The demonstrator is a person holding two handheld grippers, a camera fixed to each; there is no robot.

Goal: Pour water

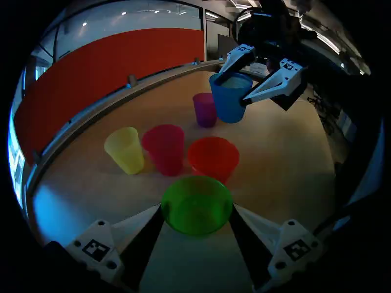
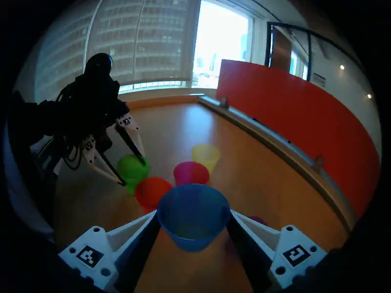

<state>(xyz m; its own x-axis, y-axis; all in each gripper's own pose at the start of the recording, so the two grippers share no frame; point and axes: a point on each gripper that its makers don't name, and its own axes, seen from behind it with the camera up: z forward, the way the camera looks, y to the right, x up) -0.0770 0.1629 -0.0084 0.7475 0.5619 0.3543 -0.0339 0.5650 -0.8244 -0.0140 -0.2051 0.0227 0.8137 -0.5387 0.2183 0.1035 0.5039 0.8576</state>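
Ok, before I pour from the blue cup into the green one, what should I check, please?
1. Left gripper shut on green cup: ok.
2. Right gripper shut on blue cup: ok.
3. Both cups upright: ok.
4. Water inside blue cup: cannot tell.
5. Blue cup above green cup: not ok; they are apart, with the orange cup between them.

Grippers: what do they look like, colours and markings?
The left gripper and right gripper match: white wedge-shaped fingers, black inner strips, a square black-and-white marker near each finger's base. In the right gripper view, the left one's body is black with dark cables.
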